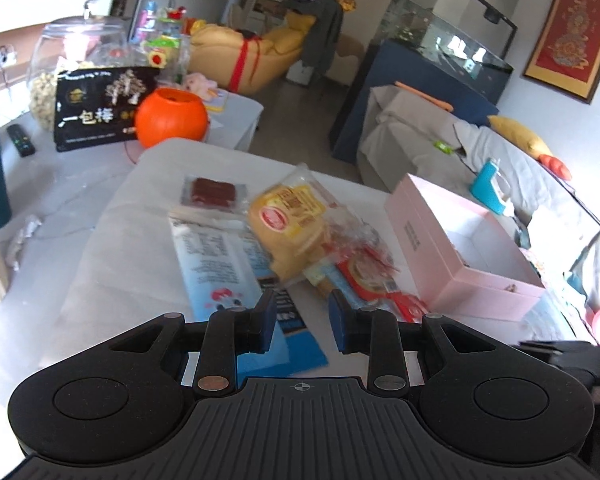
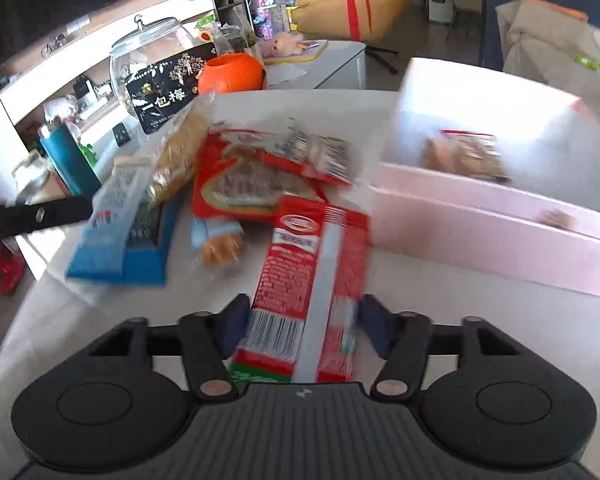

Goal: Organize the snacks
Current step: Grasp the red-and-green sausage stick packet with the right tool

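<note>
- The right claw (image 2: 300,320) has a long red snack packet (image 2: 312,276) lying lengthwise between its 2 fingers; the packet fills most of the gap, but blur hides whether the pads press on it, so I cannot tell if it is clamped
- Beyond that packet lies a heap of snacks on the white table (image 2: 480,320): a wider red bag (image 2: 244,188), a blue and white packet (image 2: 116,232) to the left
- The pink box (image 2: 500,240) stands open just right of the heap, with 1 snack bag (image 2: 464,156) inside
- The left claw (image 1: 302,320) hovers over the near end of a pale blue packet (image 1: 220,268), fingers apart with nothing between them
- A yellow bread packet (image 1: 288,220) lies just beyond, with the pink box (image 1: 432,240) to its right
</note>
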`<action>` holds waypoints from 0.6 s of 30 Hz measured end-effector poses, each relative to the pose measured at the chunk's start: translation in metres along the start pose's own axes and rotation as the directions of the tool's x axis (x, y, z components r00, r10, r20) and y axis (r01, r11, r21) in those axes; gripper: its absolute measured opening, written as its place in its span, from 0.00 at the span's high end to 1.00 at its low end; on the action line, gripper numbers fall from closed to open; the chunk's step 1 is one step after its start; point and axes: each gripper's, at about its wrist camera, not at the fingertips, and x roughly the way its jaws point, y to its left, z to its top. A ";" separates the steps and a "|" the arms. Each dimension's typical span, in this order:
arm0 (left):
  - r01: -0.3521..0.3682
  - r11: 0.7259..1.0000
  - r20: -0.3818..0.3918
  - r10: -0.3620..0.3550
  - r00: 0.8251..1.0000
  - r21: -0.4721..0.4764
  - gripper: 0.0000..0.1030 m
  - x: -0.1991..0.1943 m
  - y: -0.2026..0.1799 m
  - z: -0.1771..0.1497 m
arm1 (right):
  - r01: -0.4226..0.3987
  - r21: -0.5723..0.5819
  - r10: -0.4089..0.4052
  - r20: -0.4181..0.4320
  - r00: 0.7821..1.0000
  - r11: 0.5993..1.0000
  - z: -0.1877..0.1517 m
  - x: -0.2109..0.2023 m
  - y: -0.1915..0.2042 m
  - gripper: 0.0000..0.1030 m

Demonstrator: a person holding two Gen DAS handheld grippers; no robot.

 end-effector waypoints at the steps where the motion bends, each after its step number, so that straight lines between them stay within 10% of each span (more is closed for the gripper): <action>1: 0.001 1.000 -0.003 -0.001 1.000 0.001 0.69 0.001 -0.001 -0.001 | 0.003 -0.002 -0.003 0.001 1.000 1.000 -0.006 -0.007 -0.004 0.50; 9: 0.044 0.998 -0.027 -0.043 0.999 0.054 0.69 0.017 -0.029 0.012 | 0.209 0.026 -0.210 0.052 0.976 0.978 -0.047 -0.043 -0.045 0.51; 18: 0.029 0.969 -0.039 -0.020 0.999 0.244 0.69 0.095 -0.095 0.063 | 0.256 0.075 -0.264 0.133 0.955 0.964 -0.067 -0.047 -0.060 0.23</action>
